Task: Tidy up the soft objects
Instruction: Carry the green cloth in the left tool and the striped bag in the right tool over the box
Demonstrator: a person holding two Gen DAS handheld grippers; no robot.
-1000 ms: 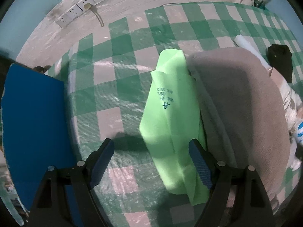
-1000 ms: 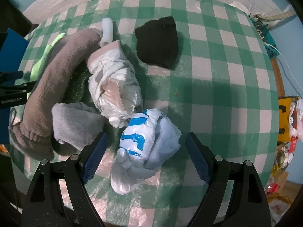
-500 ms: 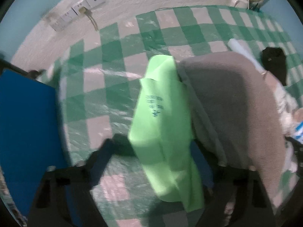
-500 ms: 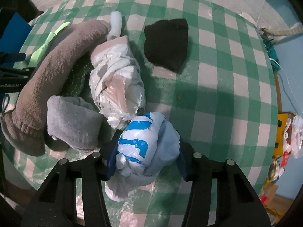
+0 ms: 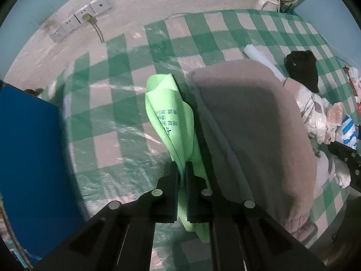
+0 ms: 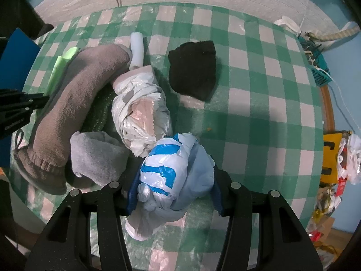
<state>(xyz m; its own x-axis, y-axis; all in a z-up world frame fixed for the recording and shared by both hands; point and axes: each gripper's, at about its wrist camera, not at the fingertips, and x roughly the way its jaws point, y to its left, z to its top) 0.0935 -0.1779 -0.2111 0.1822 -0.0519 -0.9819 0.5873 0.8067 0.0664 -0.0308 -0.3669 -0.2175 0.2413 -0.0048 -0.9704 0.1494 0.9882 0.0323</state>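
Between the left gripper (image 5: 182,180) jaws, thin green cloth (image 5: 173,122) pinched flat, limp and light; right gripper (image 6: 174,194) squeezes crinkly slippery plastic bag (image 6: 178,171) mid-bundle.

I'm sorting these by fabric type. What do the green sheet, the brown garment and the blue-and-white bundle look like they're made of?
Green sheet: probably thin matte non-woven fabric or plastic film; it creases sharply and carries print. Brown garment: fuzzy fleece-like knit with a ribbed cuff. Blue-and-white bundle: glossy, crinkled thin plastic bag, knotted.
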